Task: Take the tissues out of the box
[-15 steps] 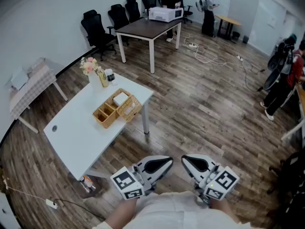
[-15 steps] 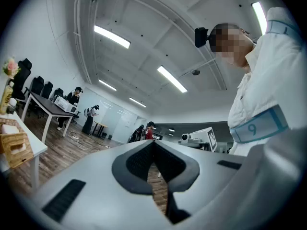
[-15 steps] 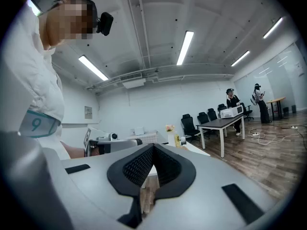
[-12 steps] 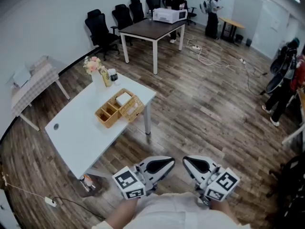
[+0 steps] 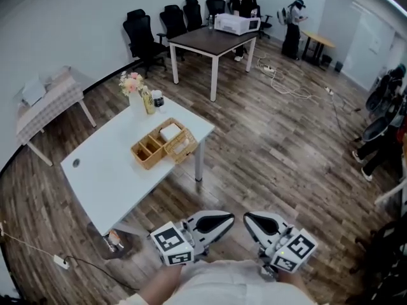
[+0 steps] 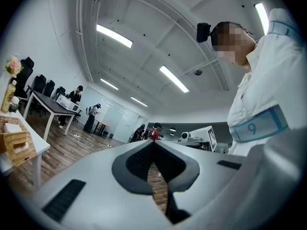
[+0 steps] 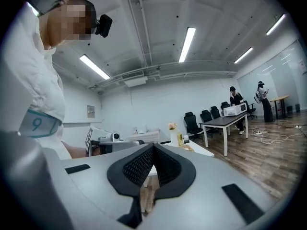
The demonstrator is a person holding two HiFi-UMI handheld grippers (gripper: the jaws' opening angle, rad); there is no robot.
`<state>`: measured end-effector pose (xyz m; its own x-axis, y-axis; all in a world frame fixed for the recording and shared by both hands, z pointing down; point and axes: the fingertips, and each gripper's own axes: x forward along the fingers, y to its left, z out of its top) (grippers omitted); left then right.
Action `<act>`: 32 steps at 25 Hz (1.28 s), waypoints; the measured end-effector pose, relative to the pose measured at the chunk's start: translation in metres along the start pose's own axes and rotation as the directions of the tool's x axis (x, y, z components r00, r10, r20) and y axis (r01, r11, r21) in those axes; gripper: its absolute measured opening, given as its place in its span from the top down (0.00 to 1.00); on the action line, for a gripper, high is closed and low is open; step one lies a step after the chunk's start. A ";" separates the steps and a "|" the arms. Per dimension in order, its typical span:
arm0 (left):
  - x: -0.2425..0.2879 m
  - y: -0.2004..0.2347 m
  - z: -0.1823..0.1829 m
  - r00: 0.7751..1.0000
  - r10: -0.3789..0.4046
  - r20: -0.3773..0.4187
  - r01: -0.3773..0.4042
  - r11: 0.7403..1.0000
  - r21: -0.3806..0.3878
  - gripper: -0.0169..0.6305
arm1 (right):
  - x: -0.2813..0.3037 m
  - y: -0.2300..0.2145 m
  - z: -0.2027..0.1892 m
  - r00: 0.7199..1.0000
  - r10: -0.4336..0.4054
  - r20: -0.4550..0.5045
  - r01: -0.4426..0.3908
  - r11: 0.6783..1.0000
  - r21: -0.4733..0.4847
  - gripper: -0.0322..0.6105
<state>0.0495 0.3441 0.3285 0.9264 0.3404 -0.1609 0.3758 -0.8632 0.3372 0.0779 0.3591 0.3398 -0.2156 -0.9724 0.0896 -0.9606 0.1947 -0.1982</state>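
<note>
Tissues [image 5: 170, 131] untouched on table [image 5: 102, 176]; left tool [image 5: 227, 218], right tool [image 5: 247, 216] closed, empty.

Numeral 9 on the pale band [image 6: 257, 127] round your sleeve, readable in both gripper views [image 7: 37, 124], black-and-white square code patterns on your marker cubes [image 5: 172, 245].

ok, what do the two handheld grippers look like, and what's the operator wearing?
The left gripper and right gripper have light-grey shells with black ribbed pads. Each carries a white cube with black square markers. The person wears a white top with a pale-blue armband.
</note>
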 end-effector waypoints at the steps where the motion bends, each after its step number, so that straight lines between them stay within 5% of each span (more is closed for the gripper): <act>1: -0.002 0.002 0.001 1.000 0.003 0.002 -0.003 1.000 -0.001 0.97 | 0.003 0.001 0.000 1.000 0.006 0.001 -0.006 1.000 0.002 0.90; 12: -0.045 0.043 0.019 0.997 0.070 0.015 -0.070 0.997 0.018 0.97 | 0.067 0.022 0.009 0.992 0.128 0.008 -0.128 0.991 -0.042 0.88; 21: -0.104 0.090 0.047 0.992 0.124 0.035 -0.126 0.991 0.051 0.97 | 0.142 0.039 0.008 0.982 0.184 -0.037 -0.186 0.981 -0.056 0.63; 32: -0.134 0.142 0.061 0.979 0.195 0.050 -0.197 0.980 0.041 0.97 | 0.205 0.026 0.014 0.970 0.235 -0.065 -0.238 0.970 -0.052 0.61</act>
<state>-0.0226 0.1535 0.3413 0.9795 0.1463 -0.1385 0.1844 -0.9278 0.3244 0.0115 0.1628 0.3390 -0.4461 -0.8890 0.1033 -0.8893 0.4274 -0.1627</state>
